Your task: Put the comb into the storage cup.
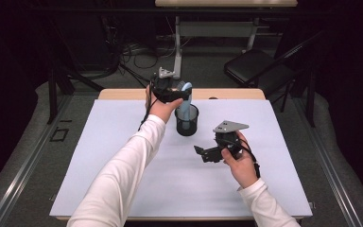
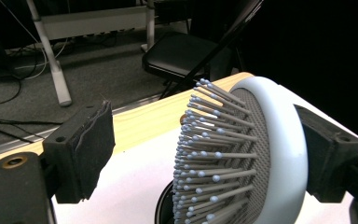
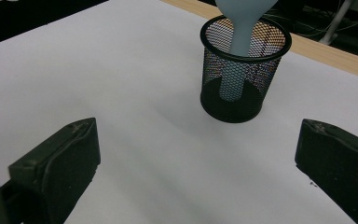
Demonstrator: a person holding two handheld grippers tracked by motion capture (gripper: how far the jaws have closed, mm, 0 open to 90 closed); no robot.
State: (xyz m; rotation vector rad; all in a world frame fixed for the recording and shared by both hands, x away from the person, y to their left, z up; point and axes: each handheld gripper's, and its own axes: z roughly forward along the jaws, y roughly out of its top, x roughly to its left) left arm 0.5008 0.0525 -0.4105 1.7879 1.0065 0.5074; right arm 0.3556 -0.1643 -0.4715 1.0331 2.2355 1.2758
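Between your left fingers [image 2: 200,154], held apart, the pale-blue plastic hairbrush [image 2: 242,154] stands upright, handle down in the black mesh cup [image 3: 244,70]; right fingers [image 3: 191,168] apart, farther off.

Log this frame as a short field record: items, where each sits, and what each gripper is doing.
surface: white mat on a wooden table
cup: black mesh cup, upright on the mat
brush: pale blue hairbrush, handle down in the cup, head above the rim
left gripper: at the brush head; one pad against its back, the other clear of the bristles
right gripper: open, empty, near the cup
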